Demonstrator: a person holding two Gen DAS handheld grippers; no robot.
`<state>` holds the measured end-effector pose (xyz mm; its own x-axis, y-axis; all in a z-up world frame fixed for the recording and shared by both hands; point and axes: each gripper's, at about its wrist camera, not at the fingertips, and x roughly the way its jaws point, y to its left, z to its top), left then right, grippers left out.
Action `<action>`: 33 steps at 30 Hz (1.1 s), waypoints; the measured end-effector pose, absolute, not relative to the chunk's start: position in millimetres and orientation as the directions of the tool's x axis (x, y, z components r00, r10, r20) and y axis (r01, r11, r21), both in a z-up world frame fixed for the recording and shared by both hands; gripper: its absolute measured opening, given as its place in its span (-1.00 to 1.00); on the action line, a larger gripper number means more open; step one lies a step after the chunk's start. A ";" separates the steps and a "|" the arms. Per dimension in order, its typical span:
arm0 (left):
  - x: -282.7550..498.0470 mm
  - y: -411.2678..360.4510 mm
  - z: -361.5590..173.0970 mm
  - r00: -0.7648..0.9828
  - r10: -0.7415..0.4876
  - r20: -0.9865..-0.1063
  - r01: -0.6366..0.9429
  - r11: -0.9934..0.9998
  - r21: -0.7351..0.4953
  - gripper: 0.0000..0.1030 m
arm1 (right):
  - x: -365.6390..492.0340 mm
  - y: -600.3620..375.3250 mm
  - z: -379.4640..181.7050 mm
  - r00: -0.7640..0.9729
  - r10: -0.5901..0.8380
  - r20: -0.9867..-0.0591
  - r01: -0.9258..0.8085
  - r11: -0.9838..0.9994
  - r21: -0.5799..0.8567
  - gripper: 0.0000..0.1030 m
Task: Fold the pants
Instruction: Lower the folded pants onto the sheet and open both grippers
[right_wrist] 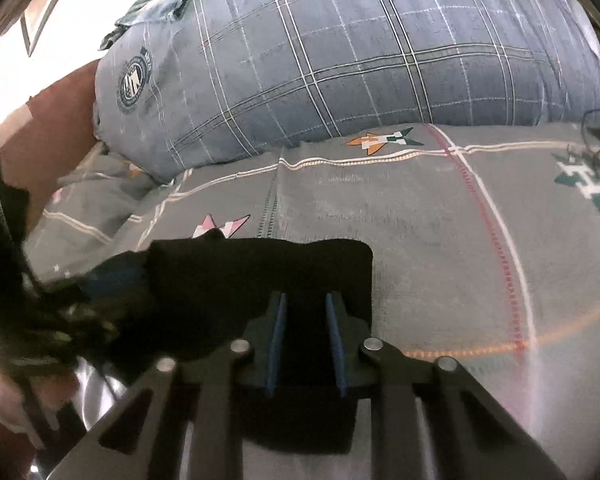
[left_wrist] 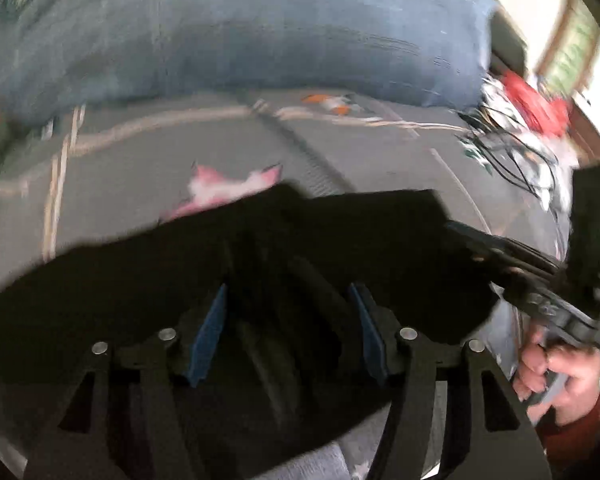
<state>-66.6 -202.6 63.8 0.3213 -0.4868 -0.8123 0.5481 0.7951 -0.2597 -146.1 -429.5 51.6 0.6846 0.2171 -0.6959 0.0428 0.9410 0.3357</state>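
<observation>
Right gripper (right_wrist: pixel 306 320) and left gripper (left_wrist: pixel 290 320), both spread, straddle the black pants (right_wrist: pixel 260 276), long axis left-right.

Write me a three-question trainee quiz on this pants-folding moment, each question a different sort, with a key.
1. True or false: the black pants lie on a grey patterned bedspread.
2. Multiple choice: what sits behind the bedspread in the right wrist view? A) a wooden chair B) a blue plaid pillow C) a laundry basket
3. Fill in: in the left wrist view, the left gripper has its blue pads apart, so it is ____.

Key: 1 true; 2 B; 3 open
</observation>
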 end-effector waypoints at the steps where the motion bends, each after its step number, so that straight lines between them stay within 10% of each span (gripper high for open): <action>1: -65.8 -196.8 63.8 0.323 -0.513 -0.796 0.536 0.792 -0.293 0.16 | -146.8 -430.1 54.5 0.679 0.220 -0.700 0.038 0.942 0.333 -0.63; 14: -87.4 -166.9 71.1 0.351 -0.515 -0.782 0.463 0.821 -0.333 0.21 | -174.8 -397.5 59.2 0.653 0.273 -0.707 -0.044 0.945 0.324 -0.54; 21: -101.5 -127.9 93.9 0.469 -0.444 -0.763 0.369 0.884 -0.288 0.54 | -183.4 -377.9 102.7 0.719 0.319 -0.617 -0.120 0.932 0.341 -0.04; 33: -117.1 -78.3 103.7 0.570 -0.321 -0.757 0.257 0.944 -0.207 0.54 | -170.1 -323.8 104.8 0.700 0.424 -0.575 -0.231 0.896 0.380 -0.04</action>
